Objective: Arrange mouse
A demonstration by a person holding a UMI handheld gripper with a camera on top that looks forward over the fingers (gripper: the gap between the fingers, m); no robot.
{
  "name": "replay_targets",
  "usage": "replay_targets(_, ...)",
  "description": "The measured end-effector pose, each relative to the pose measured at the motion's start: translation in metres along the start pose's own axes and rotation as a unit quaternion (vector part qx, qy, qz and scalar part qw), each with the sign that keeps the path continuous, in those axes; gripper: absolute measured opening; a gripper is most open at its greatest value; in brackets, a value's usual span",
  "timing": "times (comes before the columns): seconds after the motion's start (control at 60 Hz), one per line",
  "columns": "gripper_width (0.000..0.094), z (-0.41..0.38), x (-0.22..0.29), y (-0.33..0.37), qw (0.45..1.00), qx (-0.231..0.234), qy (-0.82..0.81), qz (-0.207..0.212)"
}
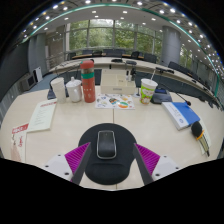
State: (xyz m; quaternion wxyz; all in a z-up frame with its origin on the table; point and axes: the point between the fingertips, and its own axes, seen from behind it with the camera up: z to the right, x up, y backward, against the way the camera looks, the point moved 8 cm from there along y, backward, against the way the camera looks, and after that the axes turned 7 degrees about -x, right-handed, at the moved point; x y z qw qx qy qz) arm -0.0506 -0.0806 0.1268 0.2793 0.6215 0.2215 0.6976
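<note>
A dark grey mouse (pixel 106 144) lies on a round black mouse pad (pixel 108 168) on the beige table (pixel 70 128). My gripper (pixel 111 150) is open. Its magenta pads (pixel 75 157) stand to either side of the mouse pad. The mouse sits between the fingers with a clear gap on each side. The pad's near part is hidden below the fingers.
Beyond the fingers stand an orange bottle (pixel 88 82), two white cups (pixel 73 90), a cup with a green band (pixel 148 90) and a colourful sheet (pixel 118 101). Papers (pixel 42 115) lie left; a blue book (pixel 181 114) and a black object (pixel 197 128) lie right.
</note>
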Motion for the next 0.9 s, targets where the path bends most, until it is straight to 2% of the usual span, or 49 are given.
replay_targets(0.25,0.0855,0.02,-0.009,0.129,0.999,-0.022,-0.026,-0.001)
replay_targets(0.417,0.0855,0.021,-0.032,0.186,0.998,-0.037,-0.041,-0.012)
replay_targets(0.7,0.0857,0.02,-0.043,0.218,0.998,-0.045,-0.049,-0.007)
replay_targets(0.9,0.0859,0.018,-0.039,0.218,0.999,-0.027,-0.047,-0.008)
